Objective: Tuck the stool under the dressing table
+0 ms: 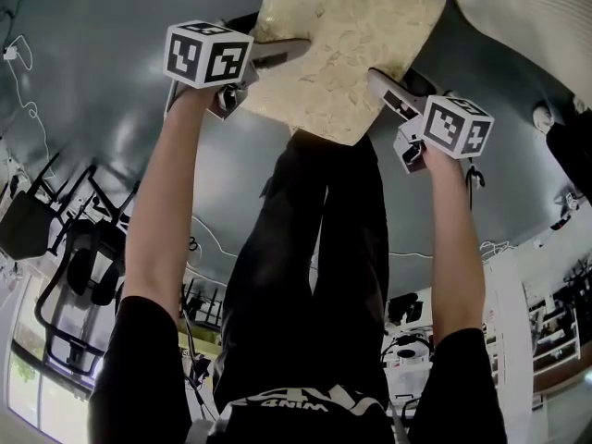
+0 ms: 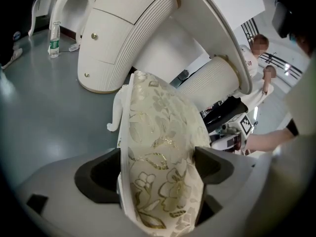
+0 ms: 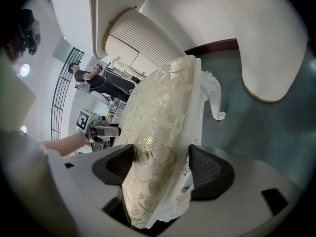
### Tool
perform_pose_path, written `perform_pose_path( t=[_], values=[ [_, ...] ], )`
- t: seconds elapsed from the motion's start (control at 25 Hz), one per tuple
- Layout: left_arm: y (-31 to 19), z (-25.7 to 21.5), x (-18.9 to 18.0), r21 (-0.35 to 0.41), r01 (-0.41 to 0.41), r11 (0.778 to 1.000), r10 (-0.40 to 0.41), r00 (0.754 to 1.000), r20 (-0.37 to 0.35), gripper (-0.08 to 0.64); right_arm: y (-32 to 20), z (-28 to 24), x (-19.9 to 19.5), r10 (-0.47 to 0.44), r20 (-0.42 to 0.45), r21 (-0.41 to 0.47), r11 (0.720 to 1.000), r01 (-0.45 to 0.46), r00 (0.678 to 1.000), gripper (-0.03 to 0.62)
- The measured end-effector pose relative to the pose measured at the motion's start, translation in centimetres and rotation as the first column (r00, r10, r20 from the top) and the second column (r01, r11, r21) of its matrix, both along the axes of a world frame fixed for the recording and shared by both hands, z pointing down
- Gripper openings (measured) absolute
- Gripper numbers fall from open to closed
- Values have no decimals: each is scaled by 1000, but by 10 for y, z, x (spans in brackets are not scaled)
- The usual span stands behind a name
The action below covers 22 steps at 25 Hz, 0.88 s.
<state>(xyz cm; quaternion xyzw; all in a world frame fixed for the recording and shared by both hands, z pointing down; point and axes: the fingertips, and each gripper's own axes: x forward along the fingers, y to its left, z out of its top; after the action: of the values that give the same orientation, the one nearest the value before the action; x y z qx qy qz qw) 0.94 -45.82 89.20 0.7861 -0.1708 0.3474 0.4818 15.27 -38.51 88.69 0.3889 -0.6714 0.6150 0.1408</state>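
The stool [image 1: 347, 49] has a cream seat with a gold floral pattern and white curled legs. In the head view it sits just ahead of the person's legs. My left gripper [image 1: 282, 54] is shut on the seat's left edge, and my right gripper [image 1: 379, 81] is shut on its right edge. In the left gripper view the stool cushion [image 2: 163, 147] fills the gap between the jaws, and a white leg [image 2: 114, 117] shows beside it. The stool seat [image 3: 158, 147] is likewise clamped in the right gripper view. The white ribbed dressing table [image 2: 128, 33] stands right beyond the stool, its pedestal [image 3: 269, 43] close by.
The floor [image 1: 111, 72] is grey and glossy. A water bottle [image 2: 53, 38] stands on the floor left of the dressing table. Another person [image 2: 256, 58] stands in the background on the far side. A rounded white dressing table edge [image 1: 527, 12] shows at the head view's top right.
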Motion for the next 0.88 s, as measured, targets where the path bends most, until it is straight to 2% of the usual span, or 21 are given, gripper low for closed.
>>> perform_pose_path(
  t=[0.2,0.36,0.68,0.88],
  values=[
    [-4,-5,2,40,28,999,-28,999,14,457,3,-3,7,44,-11,-1,999,-44,999,348],
    [4,-4,3,7,27,1000,-27,999,19,440,6,-5,11,79,-24,-4,997,-79,997,337],
    [21,-6,2,-36,46,998,-45,999,24,440,11,-10,13,45,-40,-10,999,-45,998,333],
    [17,-21,3,-39,80,996,-79,997,8,439,1,-28,17,46,-43,20,999,-46,998,333]
  ],
)
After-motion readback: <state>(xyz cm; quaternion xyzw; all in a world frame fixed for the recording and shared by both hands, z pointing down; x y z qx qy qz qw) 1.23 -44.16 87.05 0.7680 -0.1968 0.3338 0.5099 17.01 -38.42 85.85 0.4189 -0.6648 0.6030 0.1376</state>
